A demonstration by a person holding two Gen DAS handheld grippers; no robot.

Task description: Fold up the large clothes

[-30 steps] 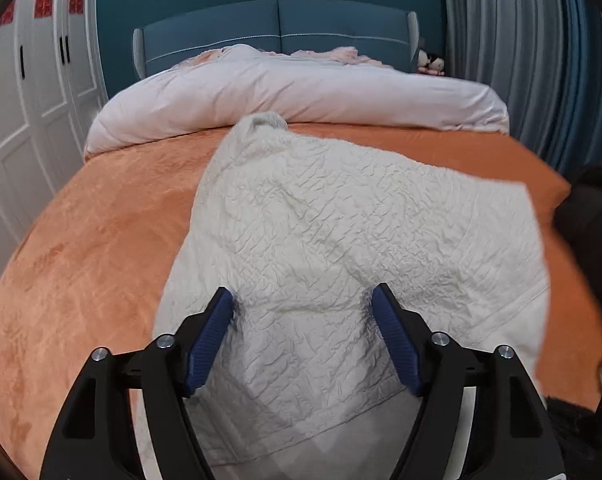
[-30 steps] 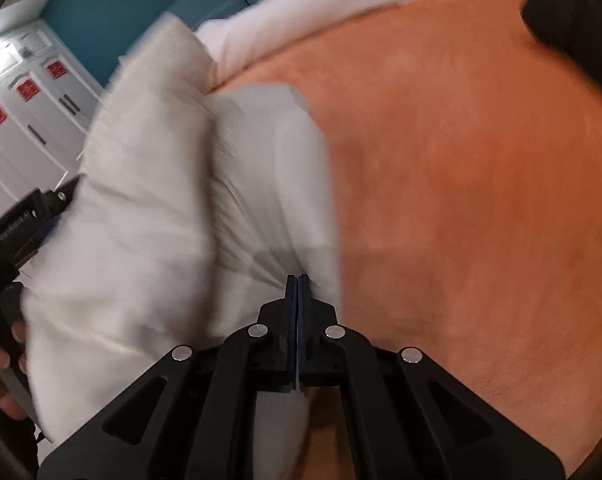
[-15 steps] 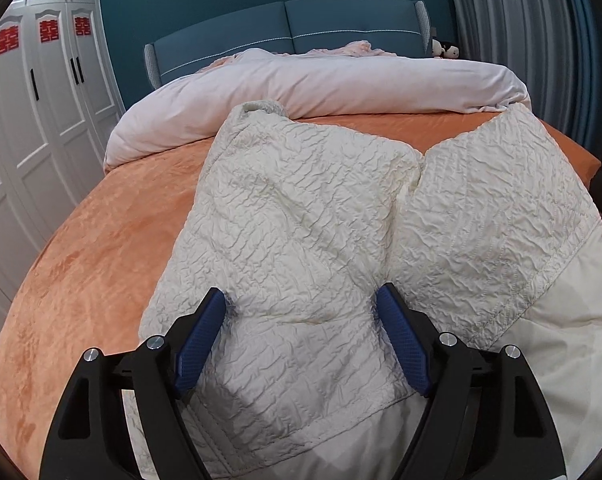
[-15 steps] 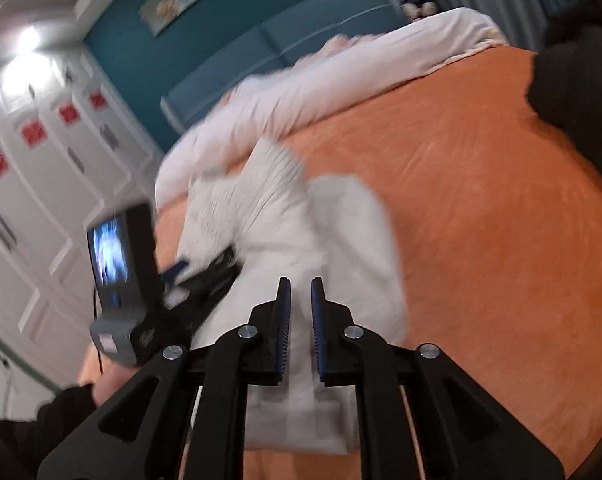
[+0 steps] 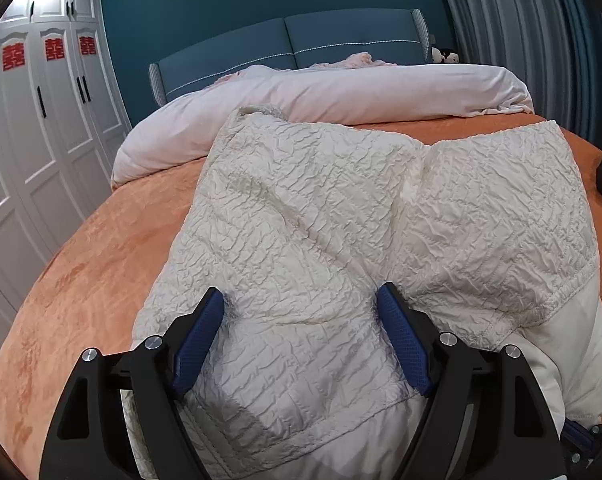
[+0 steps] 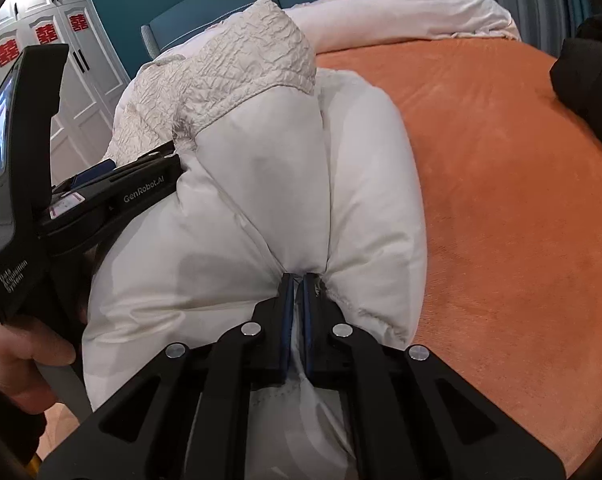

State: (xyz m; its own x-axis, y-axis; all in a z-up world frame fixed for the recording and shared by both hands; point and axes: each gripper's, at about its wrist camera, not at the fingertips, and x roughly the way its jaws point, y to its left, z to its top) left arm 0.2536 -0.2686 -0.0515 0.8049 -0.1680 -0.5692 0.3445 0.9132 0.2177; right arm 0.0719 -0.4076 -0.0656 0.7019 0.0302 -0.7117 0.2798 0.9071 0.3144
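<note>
My right gripper (image 6: 297, 280), briefly parted half a second ago, now pinches the smooth hem of the cream padded jacket (image 5: 321, 216) lying on the orange bed cover (image 5: 81, 248), while my left gripper (image 5: 301, 316) hovers wide open over it, so folding can resume.

The left gripper (image 6: 113, 184), at nine o'clock in the right wrist view, carries white words "GenRobot.AI" on its black side and "Data Acquisition System" on its handle. The white wardrobe doors (image 5: 53, 80), at ten o'clock, each carry a red double-happiness sign (image 5: 54, 49).
</note>
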